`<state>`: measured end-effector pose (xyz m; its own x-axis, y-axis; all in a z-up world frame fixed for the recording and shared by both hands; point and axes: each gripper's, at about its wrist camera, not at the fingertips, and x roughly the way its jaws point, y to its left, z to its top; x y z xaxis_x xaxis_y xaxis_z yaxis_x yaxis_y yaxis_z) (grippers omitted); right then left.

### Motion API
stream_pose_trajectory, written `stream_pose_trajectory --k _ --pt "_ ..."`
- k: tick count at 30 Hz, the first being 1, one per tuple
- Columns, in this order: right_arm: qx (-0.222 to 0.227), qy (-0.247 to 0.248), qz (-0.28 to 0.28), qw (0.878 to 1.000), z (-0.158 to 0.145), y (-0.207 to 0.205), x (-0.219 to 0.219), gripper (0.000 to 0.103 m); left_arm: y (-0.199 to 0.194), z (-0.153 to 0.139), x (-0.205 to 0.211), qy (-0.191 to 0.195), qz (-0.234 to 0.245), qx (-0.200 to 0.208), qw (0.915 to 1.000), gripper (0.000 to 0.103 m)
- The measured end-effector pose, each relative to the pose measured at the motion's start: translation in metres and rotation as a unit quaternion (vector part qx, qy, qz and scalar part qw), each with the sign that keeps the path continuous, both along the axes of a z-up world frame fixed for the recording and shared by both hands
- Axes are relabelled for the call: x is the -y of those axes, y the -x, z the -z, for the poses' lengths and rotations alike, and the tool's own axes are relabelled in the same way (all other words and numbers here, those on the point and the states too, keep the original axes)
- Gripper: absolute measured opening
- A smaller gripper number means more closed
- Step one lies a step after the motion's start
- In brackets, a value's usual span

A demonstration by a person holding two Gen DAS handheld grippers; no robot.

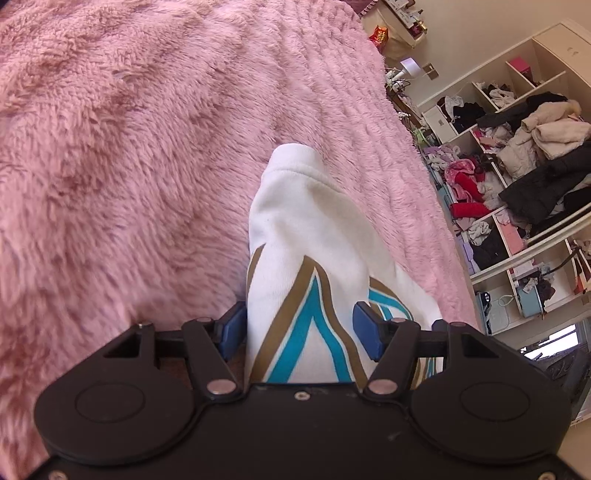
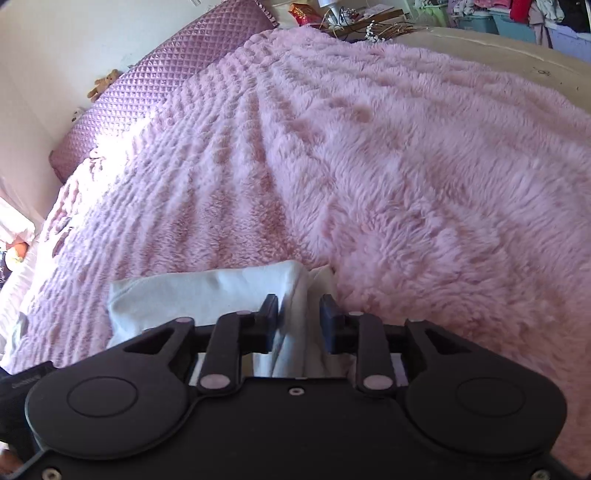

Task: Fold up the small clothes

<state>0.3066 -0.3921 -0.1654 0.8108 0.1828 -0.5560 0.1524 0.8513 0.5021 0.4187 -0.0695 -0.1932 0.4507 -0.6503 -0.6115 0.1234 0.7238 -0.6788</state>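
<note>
A small white garment with brown and teal stripes lies over the fluffy pink blanket. My left gripper has its blue pads on either side of a bunched fold of the garment and holds it. In the right wrist view the same white garment shows its plain side. My right gripper is shut on an edge of it, with cloth pinched between the pads, low over the blanket.
The bed's right edge runs beside open white shelves stuffed with clothes. A purple quilted headboard and a cluttered nightstand stand at the far end. A beige bed edge shows at upper right.
</note>
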Motion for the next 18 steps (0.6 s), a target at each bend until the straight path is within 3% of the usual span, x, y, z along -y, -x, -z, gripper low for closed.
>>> stream_pose_trajectory --k 3,5,9,15,18 --pt "0.023 -0.025 -0.039 0.999 -0.014 0.052 0.006 0.035 0.048 -0.014 -0.019 -0.020 0.035 0.018 0.9990 0.062" --pt "0.025 0.000 -0.052 0.998 -0.017 0.090 0.004 0.043 0.090 -0.020 -0.032 -0.040 0.062 0.025 0.9970 0.062" --pt "-0.010 0.067 -0.048 0.997 -0.008 0.156 -0.004 0.043 0.172 -0.030 -0.042 -0.103 0.101 0.058 0.9878 0.061" --pt "-0.025 0.076 -0.036 0.996 0.007 0.199 -0.022 0.043 0.225 -0.025 -0.027 -0.137 0.115 0.087 0.9801 0.055" --pt "-0.018 0.097 -0.025 0.995 0.007 0.203 -0.032 0.044 0.226 -0.019 -0.012 -0.160 0.119 0.090 0.9758 0.018"
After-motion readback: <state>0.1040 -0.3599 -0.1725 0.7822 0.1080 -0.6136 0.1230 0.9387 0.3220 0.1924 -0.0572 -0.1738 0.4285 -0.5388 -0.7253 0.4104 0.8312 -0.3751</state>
